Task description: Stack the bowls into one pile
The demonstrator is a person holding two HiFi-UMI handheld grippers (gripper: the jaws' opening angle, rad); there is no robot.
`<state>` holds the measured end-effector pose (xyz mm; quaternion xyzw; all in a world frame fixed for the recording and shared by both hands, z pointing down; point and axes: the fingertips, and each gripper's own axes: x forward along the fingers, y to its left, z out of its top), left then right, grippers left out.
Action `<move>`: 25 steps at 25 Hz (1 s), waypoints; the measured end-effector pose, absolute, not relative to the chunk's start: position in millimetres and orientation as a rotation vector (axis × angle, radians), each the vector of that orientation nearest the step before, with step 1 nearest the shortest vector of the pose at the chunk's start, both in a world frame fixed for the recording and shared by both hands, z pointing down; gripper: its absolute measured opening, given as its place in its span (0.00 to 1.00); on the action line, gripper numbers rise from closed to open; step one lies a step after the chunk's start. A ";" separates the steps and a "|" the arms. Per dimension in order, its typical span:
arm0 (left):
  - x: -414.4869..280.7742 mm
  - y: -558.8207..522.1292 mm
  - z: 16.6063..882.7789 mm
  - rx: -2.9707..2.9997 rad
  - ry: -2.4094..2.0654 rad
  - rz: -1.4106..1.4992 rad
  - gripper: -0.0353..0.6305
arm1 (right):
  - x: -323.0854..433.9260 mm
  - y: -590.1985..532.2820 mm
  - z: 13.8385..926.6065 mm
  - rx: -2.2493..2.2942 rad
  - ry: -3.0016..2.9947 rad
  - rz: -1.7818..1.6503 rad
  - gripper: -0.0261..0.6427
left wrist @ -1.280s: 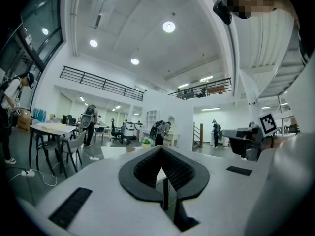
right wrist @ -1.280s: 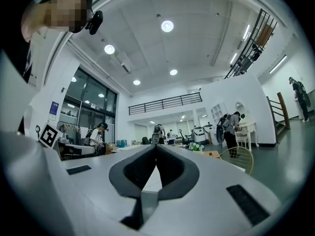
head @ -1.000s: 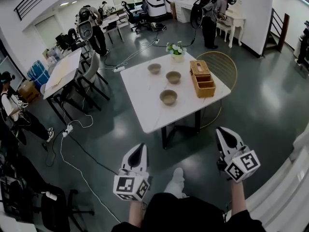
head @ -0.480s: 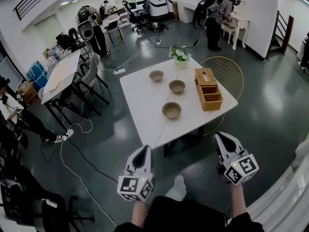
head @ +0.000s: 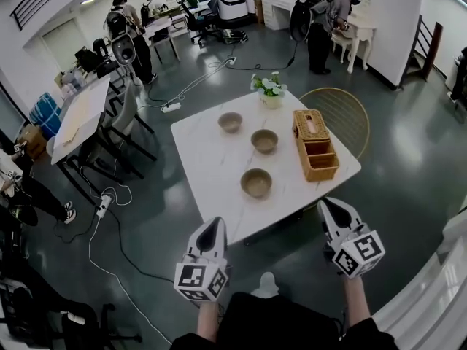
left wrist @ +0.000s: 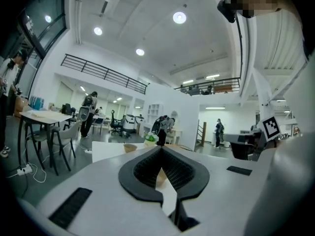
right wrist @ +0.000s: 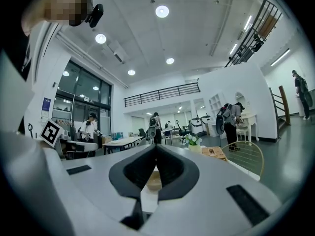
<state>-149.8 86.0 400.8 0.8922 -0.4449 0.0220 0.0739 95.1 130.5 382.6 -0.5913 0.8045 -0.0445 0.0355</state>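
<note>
Head view, nearest first: what are the grippers doing?

Both are shut on nothing. The left gripper (head: 212,227) and the right gripper (head: 328,207) are held out level, jaws together, side by side just short of the table (head: 204,159).

What has changed in the last second?

The whole table has drawn nearer. A moment ago dark floor lay between the gripper tips and its near edge; now the tips sit right at that edge.

And the bowls?

Untouched, and well apart from each other. The nearest bowl (head: 256,183) sits just past the near edge, the middle bowl (head: 264,141) is beyond it beside the wicker box (head: 315,144), and the far bowl (head: 230,122) is near the flowers (head: 268,87).

So for the task?

Only the approach is done, I'd say. No stacking has begun, and a gripper must open before the nearest bowl can be taken.
</note>
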 end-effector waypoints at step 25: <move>-122.7 16.8 423.2 2.658 -1.245 0.108 0.07 | 111.4 56.7 392.8 -1.860 2.442 -0.183 0.06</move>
